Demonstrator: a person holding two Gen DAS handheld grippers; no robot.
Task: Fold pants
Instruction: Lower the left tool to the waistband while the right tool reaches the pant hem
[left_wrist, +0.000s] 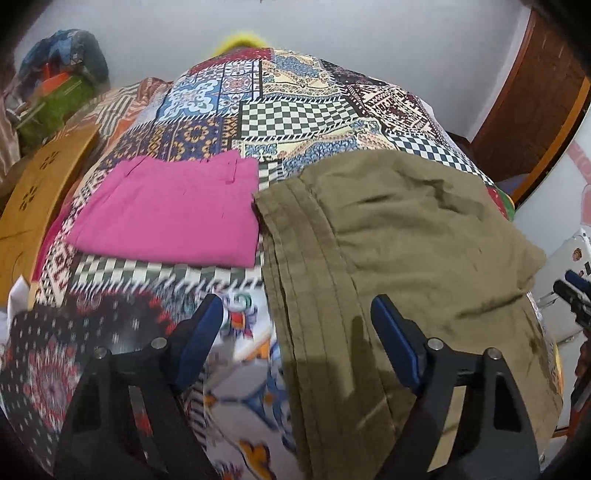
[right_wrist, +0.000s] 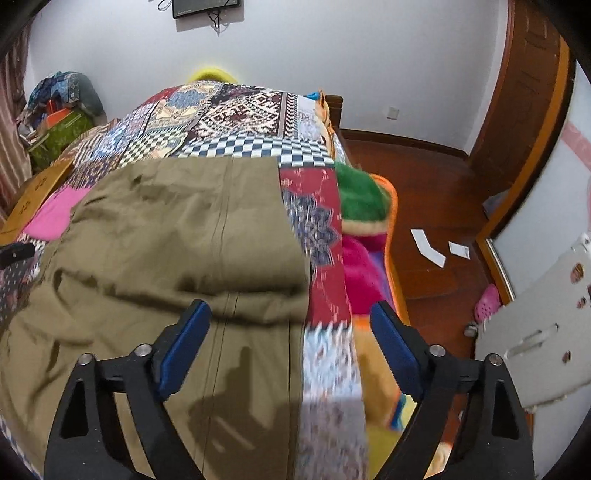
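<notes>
Olive-khaki cotton pants (right_wrist: 177, 236), partly folded, lie on the patchwork-print bedspread (left_wrist: 295, 118) under and ahead of both jaws. Left gripper (left_wrist: 297, 314) and right gripper (right_wrist: 290, 314) jaws wide open, holding nothing. Folded pink cloth (left_wrist: 166, 214) ahead-left of the left jaws.

a bed (left_wrist: 295, 110) carries everything here, covered by a patchwork spread (right_wrist: 236, 110) of checkered, floral and geometric panels in blue, maroon, cream and black. directly on the spread lie two garments: olive-brown pants (left_wrist: 406, 236), partly folded with creases and stacked edges along their left side, and just beside them, to the left, a folded pink garment (left_wrist: 166, 214) lying flat, its right edge touching or nearly touching the olive cloth. in the right wrist view the pants (right_wrist: 177, 229) show a doubled-over layer across the middle, and a fluffy blanket (right_wrist: 360, 199) in green, pink and orange sits at the bed's right edge, beside the wooden floor (right_wrist: 436, 177).
</notes>
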